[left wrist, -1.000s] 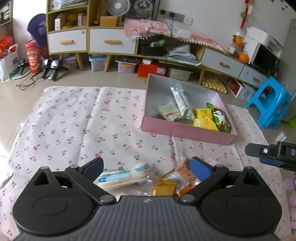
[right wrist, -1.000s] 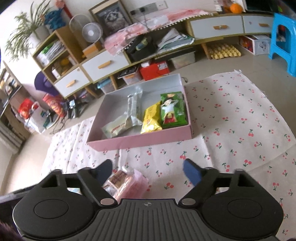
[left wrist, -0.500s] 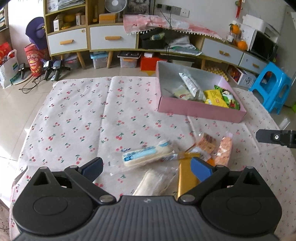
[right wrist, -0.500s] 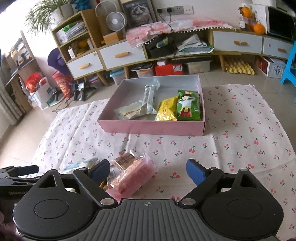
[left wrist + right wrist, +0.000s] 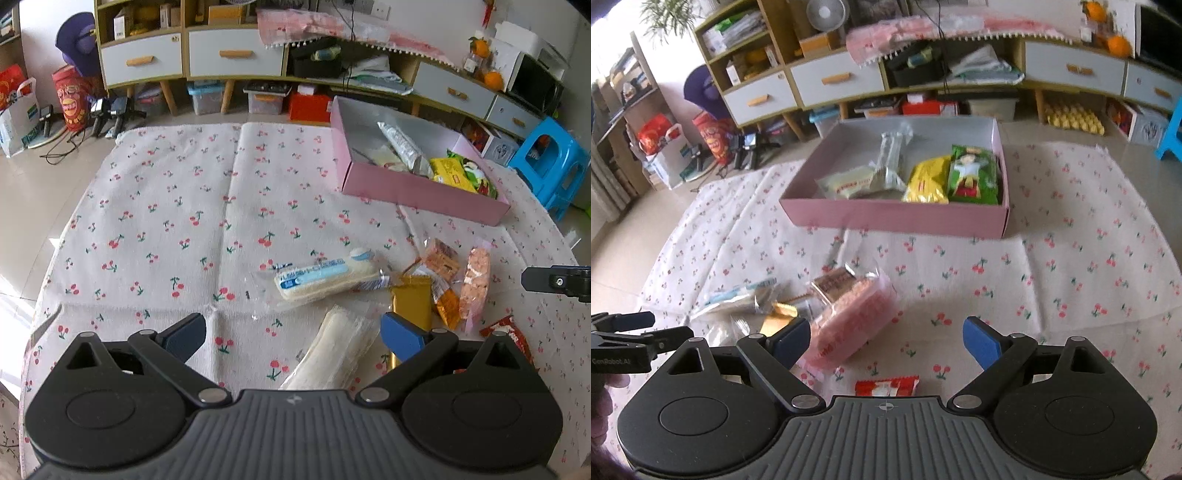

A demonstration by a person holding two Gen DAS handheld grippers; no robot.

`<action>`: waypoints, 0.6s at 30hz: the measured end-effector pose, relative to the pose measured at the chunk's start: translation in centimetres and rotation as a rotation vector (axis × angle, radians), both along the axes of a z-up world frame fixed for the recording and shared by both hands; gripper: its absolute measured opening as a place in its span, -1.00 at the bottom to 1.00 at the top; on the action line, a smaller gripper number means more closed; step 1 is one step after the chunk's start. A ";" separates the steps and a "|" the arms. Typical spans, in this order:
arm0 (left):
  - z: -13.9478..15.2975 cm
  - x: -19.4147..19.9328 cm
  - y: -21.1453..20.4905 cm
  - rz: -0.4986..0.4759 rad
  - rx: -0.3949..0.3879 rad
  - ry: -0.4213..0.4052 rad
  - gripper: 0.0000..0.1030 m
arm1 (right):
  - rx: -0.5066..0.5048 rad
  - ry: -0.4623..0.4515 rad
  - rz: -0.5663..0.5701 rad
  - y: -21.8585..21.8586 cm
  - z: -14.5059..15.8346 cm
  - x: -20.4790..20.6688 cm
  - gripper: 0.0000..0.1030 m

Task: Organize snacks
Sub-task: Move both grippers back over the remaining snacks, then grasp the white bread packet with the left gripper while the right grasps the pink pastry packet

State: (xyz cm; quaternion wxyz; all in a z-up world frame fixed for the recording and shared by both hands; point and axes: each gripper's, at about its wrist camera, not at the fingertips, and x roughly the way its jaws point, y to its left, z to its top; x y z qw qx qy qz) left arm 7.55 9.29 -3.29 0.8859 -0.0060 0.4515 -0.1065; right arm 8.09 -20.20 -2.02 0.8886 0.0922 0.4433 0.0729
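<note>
Pink box [image 5: 894,218] beyond scattered snacks [image 5: 413,288]

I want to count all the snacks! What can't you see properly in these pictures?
- Red packet: right wrist view, lower part hidden by the right gripper's body.
- Gold packet: left wrist view, near end hidden behind a finger of the left gripper.
- Pink box: left wrist view, its front wall hides the snacks' lower parts.
- Packet labels: too blurred to read.

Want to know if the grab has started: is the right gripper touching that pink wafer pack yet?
Cannot tell. In the right wrist view the open right gripper has its left pad's edge overlapping the pink wafer pack, with no gap or contact plainly visible.
</note>
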 end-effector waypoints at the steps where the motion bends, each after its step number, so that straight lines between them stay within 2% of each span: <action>1: -0.1 0.0 0.0 -0.006 -0.003 0.007 0.92 | 0.004 0.007 -0.001 0.1 -0.2 0.0 0.78; 4: -0.5 0.0 -0.1 -0.033 -0.010 0.039 0.71 | 0.026 0.035 -0.003 0.2 -0.8 0.4 0.78; 5: -0.6 0.0 -0.3 -0.051 -0.015 0.057 0.60 | 0.047 0.050 -0.004 0.3 -1.0 0.6 0.78; 9: -1.3 -0.2 -1.0 -0.102 -0.008 0.112 0.39 | 0.149 0.111 -0.027 0.4 -1.9 1.5 0.77; 11: -1.6 -0.2 -1.2 -0.116 -0.001 0.134 0.23 | 0.193 0.129 -0.053 0.4 -2.4 1.9 0.77; 14: -2.1 -0.3 -1.2 -0.127 0.000 0.161 0.12 | 0.247 0.158 -0.119 0.1 -3.1 2.5 0.72; 18: -2.4 -0.4 -1.4 -0.141 0.024 0.168 0.09 | 0.325 0.203 -0.183 -0.7 -4.3 3.2 0.42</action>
